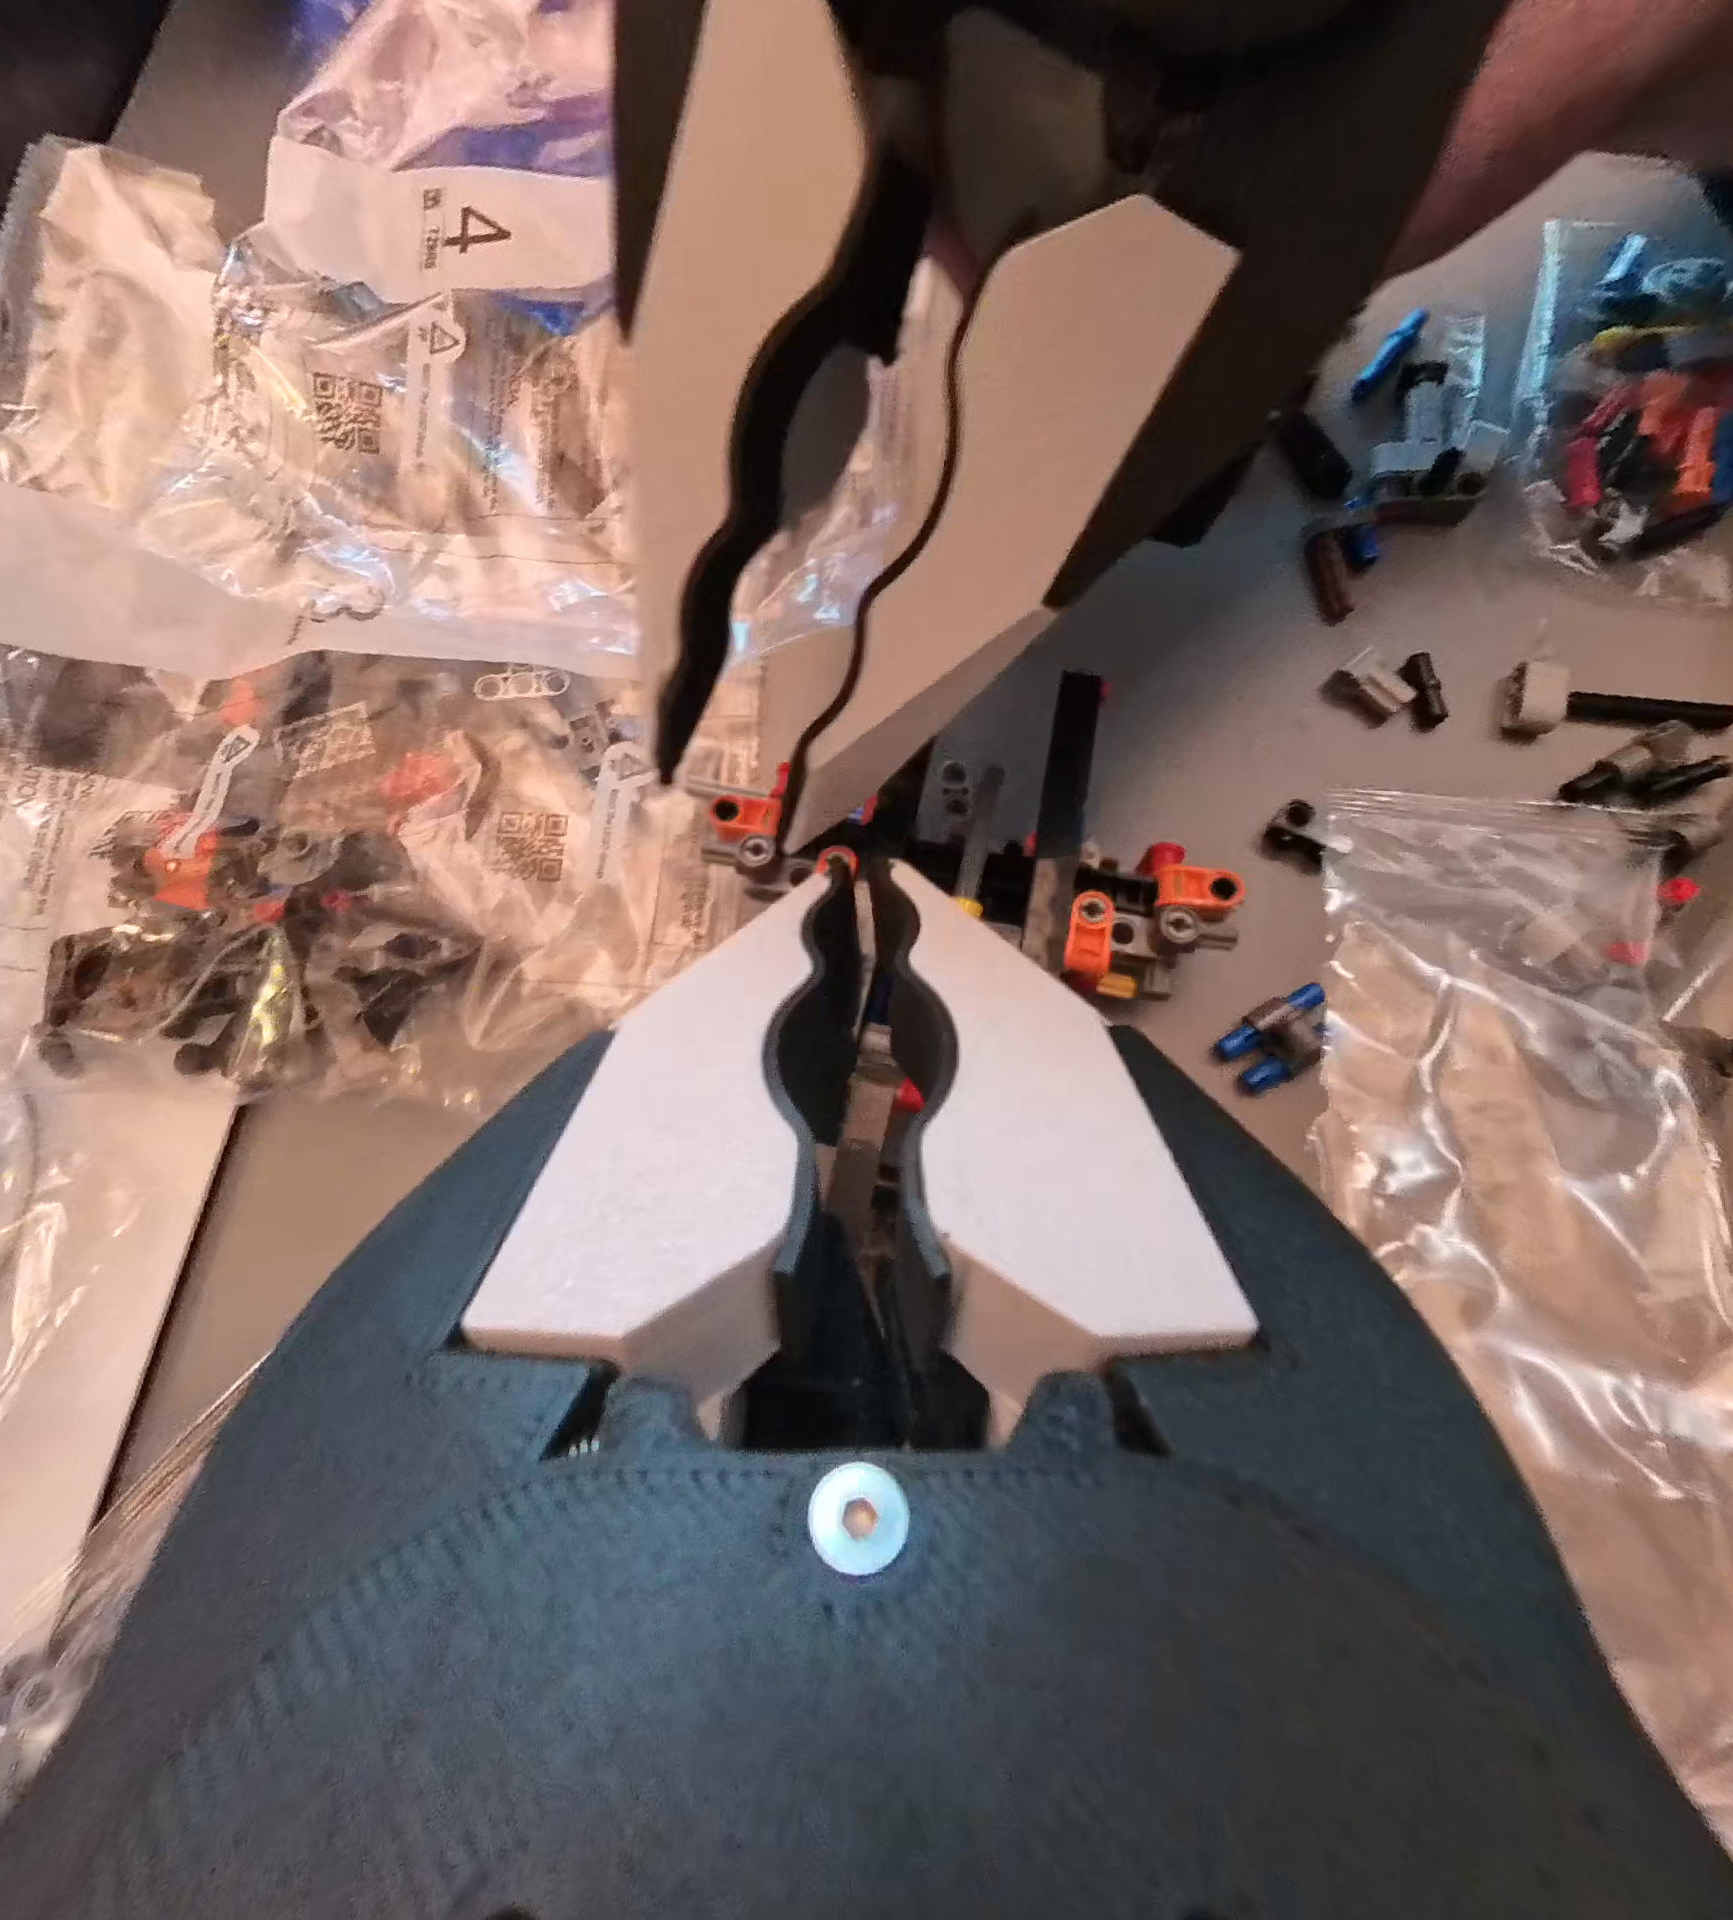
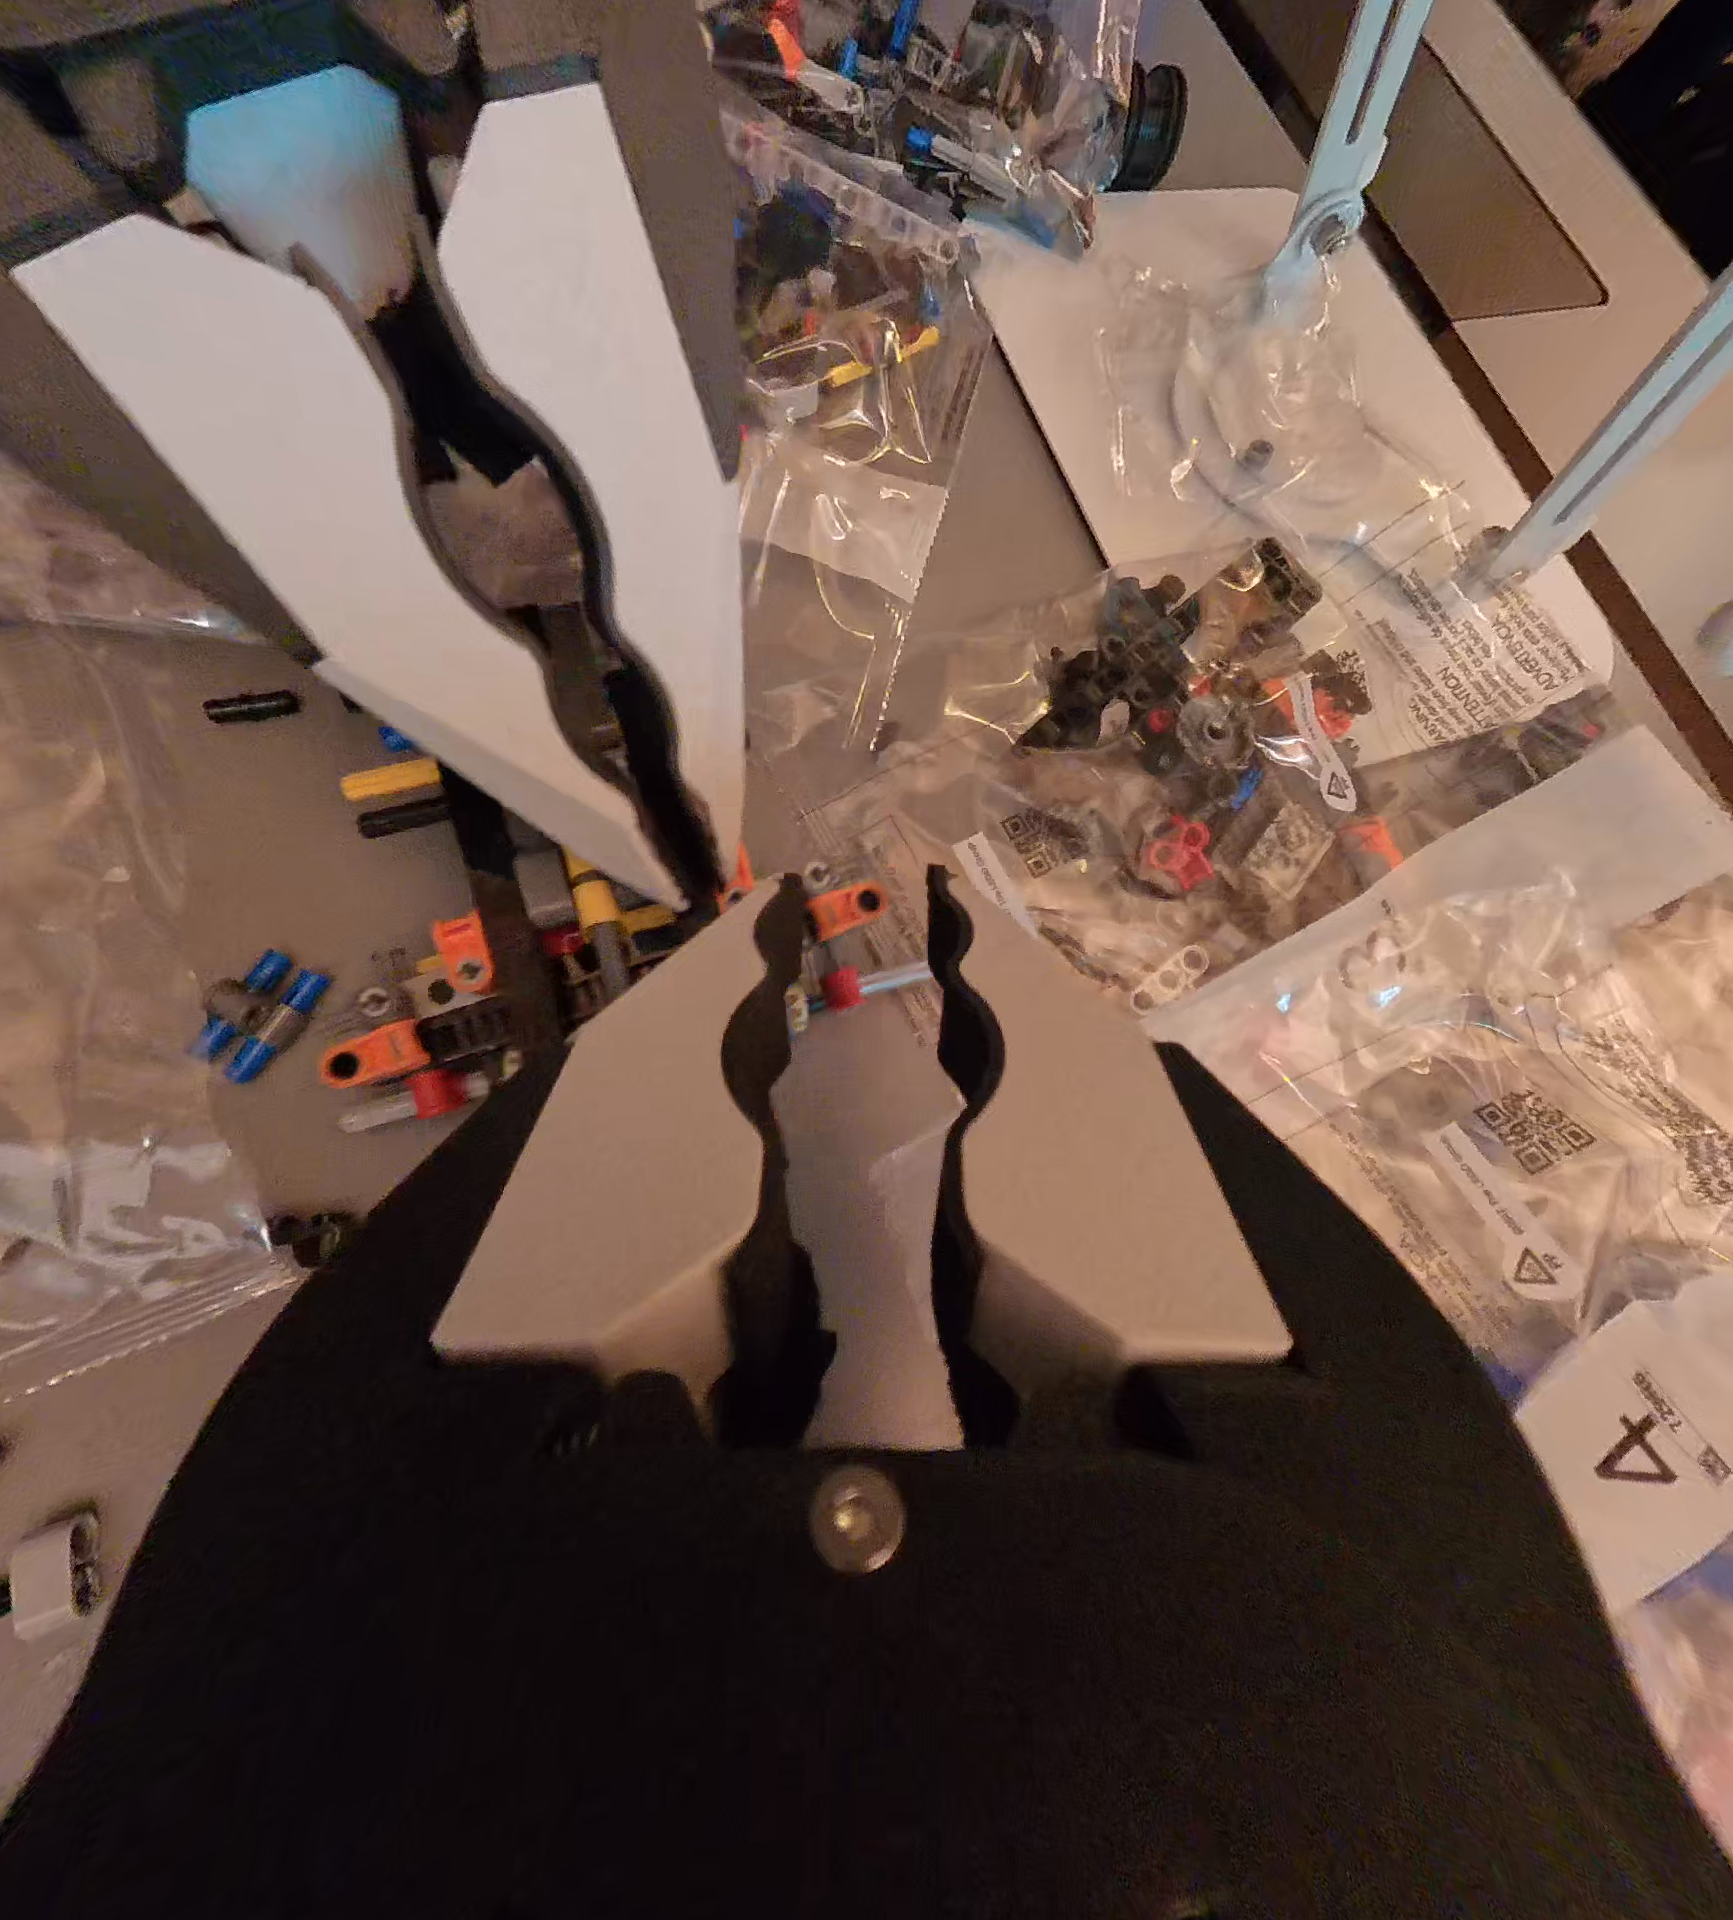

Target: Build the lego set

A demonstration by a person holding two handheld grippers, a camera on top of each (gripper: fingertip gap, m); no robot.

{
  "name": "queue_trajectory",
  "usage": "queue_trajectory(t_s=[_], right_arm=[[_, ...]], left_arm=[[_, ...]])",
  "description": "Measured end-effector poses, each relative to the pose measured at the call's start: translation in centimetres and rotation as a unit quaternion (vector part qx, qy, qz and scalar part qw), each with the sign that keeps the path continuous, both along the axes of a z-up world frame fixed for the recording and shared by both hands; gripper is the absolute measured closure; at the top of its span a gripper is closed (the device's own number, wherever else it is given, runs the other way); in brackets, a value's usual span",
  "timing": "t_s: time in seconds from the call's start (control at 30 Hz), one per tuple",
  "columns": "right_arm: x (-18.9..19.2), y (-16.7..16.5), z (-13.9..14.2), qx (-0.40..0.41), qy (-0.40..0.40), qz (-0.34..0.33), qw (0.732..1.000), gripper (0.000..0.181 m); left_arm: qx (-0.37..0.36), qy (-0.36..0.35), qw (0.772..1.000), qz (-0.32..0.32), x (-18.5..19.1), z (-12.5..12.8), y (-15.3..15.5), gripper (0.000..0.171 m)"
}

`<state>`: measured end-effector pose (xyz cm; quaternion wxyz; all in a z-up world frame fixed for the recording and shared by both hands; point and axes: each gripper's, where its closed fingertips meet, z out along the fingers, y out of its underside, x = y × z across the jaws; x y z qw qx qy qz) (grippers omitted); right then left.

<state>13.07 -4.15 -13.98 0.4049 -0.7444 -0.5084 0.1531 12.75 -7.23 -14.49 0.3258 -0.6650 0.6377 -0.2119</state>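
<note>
Two grippers meet over the half-built lego assembly [image 1: 1049, 894] on the desk [image 1: 1205, 644]: the left gripper [image 1: 857, 883] pinches narrowly on its frame, the right gripper [image 2: 857, 883] hovers with jaws parted around an orange connector [image 2: 846, 906]; steady the frame, then close squarely

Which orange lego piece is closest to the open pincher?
The orange connector lying between the right gripper's open fingertips. The other orange pieces sit off to the left, beside the blue pins.
</note>
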Motion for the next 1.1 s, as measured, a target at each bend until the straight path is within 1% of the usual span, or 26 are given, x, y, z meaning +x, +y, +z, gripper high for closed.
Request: queue_trajectory(t_s=[0.07, 0.13, 0.17, 0.2, 0.27, 0.37, 0.47, 0.53, 0.63, 0.67, 0.7, 0.77, 0.83, 0.9, 1.0, 1.1], right_arm=[[-0.7, -0.5, -0.1, -0.024, 0.007, 0.023, 0.999, 0.159], [-0.9, -0.6, -0.5, -0.036, -0.007, 0.035, 0.999, 0.157], [-1.1, -0.9, -0.8, -0.053, -0.007, 0.041, 0.998, 0.16], [-1.3, -1.3, -1.0, -0.074, -0.001, 0.051, 0.996, 0.167], [-0.8, -1.3, -1.2, -0.092, -0.001, 0.045, 0.995, 0.16], [-0.3, -1.7, -1.2, -0.125, 0.014, 0.043, 0.991, 0.156], [-0.1, -2.2, -1.4, -0.168, 0.036, 0.047, 0.984, 0.157], [0.2, -2.3, -1.1, -0.17, 0.042, 0.045, 0.984, 0.154], [0.6, -2.5, -0.8, -0.182, 0.046, 0.04, 0.981, 0.157], [0.8, -2.6, -0.8, -0.182, 0.044, 0.039, 0.982, 0.159], [1.2, -2.5, -0.8, -0.18, 0.039, 0.035, 0.982, 0.165], [1.9, -2.3, -1.1, -0.191, 0.035, 0.02, 0.981, 0.164], [1.8, -2.9, -1.1, -0.22, 0.055, 0.028, 0.973, 0.159], [1.6, -3.2, -0.7, -0.232, 0.072, 0.034, 0.97, 0.161], [1.4, -4.2, -1.3, -0.259, 0.068, 0.055, 0.962, 0.167], [1.5, -4.7, -1.1, -0.263, 0.069, 0.068, 0.96, 0.17]], left_arm=[[-0.014, -0.004, 1.0, -0.012, 0.2, 0.0, -0.6, 0.169], [-0.027, -0.011, 0.999, -0.032, 0.3, -0.1, -1.3, 0.171], [-0.027, -0.012, 0.999, -0.033, 0.3, -0.1, -1.3, 0.171], [-0.022, -0.01, 0.999, -0.037, 0.2, -0.1, -1.3, 0.171], [-0.017, -0.01, 0.999, -0.043, 0.2, -0.1, -1.5, 0.171], [-0.014, -0.009, 0.999, -0.05, 0.2, -0.1, -1.7, 0.171], [-0.021, -0.014, 0.998, -0.052, 0.2, -0.1, -1.8, 0.171], [-0.018, -0.013, 0.998, -0.053, 0.2, -0.1, -1.8, 0.171], [-0.014, -0.012, 0.998, -0.052, 0.2, -0.1, -1.8, 0.171], [-0.014, -0.013, 0.998, -0.052, 0.3, -0.1, -1.8, 0.171], [-0.014, -0.012, 0.999, -0.051, 0.3, -0.1, -1.8, 0.171], [-0.013, -0.01, 0.999, -0.049, 0.1, -0.1, -1.7, 0.171], [-0.016, -0.01, 0.999, -0.045, 0.1, -0.2, -1.6, 0.169], [-0.013, -0.009, 0.999, -0.048, 0.2, -0.2, -1.7, 0.169], [-0.012, -0.009, 0.999, -0.05, 0.2, -0.2, -1.8, 0.169], [-0.008, -0.006, 0.999, -0.052, 0.3, -0.2, -1.9, 0.169]])
